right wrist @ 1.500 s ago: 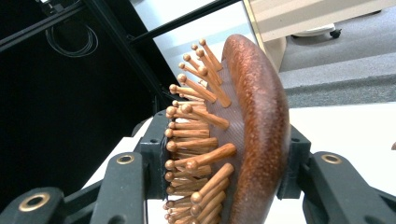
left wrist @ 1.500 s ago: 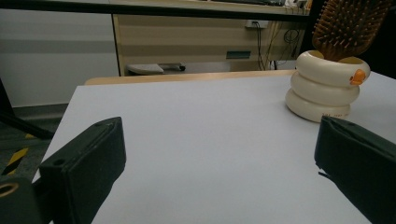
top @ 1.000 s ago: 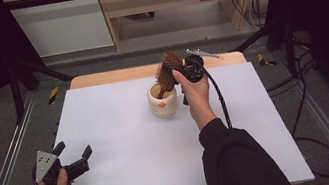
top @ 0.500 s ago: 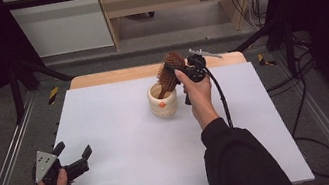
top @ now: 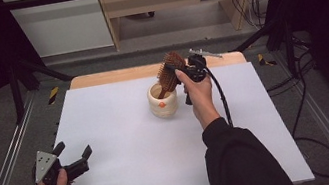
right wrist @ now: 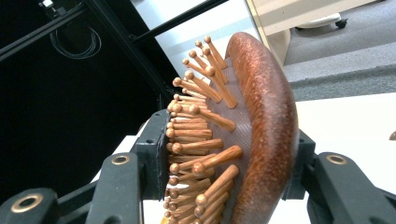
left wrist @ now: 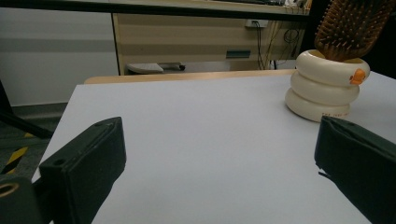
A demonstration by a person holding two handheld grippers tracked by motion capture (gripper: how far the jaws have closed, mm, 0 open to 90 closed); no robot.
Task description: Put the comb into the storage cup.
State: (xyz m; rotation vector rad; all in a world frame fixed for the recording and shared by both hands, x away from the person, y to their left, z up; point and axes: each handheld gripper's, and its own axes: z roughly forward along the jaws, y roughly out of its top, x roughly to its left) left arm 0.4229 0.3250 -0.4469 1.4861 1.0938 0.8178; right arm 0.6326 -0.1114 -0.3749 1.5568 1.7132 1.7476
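holding the hairbrush (right wrist: 252, 135) by its head, right hand-held gripper (top: 180, 71) clamped on it, handle down inside the cup (top: 163, 102) mid tabletop (top: 108, 132), brush leaning. left hand-held gripper (top: 73, 156) released, well apart at near-left edge.

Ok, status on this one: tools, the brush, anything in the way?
Right tool clamped on hairbrush head, handle down in cream cup. Left tool open, idle at near left of table. Nothing in the way.
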